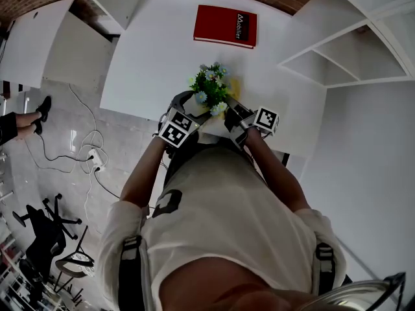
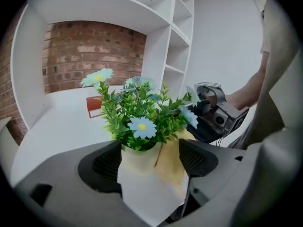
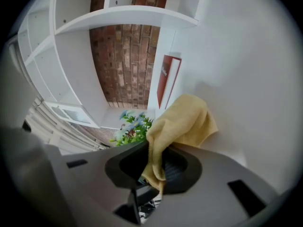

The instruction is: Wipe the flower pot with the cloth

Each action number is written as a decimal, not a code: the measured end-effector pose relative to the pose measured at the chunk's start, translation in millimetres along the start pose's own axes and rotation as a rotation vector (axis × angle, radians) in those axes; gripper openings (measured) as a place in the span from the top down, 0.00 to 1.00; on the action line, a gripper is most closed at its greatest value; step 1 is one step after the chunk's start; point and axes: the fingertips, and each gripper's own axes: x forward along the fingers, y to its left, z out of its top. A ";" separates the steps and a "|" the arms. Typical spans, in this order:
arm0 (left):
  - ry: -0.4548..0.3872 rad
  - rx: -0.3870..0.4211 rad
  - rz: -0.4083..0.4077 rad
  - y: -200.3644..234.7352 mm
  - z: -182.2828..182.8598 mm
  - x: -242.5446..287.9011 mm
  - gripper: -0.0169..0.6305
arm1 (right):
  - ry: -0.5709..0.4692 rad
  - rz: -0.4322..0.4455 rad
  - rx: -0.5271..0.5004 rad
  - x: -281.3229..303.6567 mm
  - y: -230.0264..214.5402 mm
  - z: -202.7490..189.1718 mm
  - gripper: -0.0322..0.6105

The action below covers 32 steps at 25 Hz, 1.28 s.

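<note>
Flower pot [image 2: 147,188] stands upright in the left gripper [image 2: 150,159], flowers [image 2: 142,115] pointing up.

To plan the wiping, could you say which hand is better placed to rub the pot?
Right: the right tool grips the cloth beside the flower pot, which the left tool holds.

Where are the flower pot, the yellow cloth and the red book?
flower pot [image 2: 147,188], left gripper view, white front wall.
yellow cloth [image 3: 182,122], right gripper view, bunched upper fold.
red book [image 1: 225,26], head view, middle of cover.
</note>
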 end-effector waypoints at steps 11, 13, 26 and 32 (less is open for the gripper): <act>0.001 0.021 0.029 -18.1 -9.3 -0.4 0.40 | 0.024 -0.113 0.004 -2.7 -34.1 -29.5 0.84; -0.001 0.020 0.023 -21.7 -9.7 -1.4 0.40 | 0.067 -0.172 -0.022 -2.2 -47.6 -39.2 0.84; 0.038 0.071 0.038 0.5 -14.7 -9.8 0.40 | 0.170 -0.221 -0.071 -7.2 -67.0 -45.7 0.84; 0.030 0.091 -0.014 29.1 6.0 -7.6 0.40 | 0.067 -0.005 -0.007 -10.1 -11.4 -18.8 0.84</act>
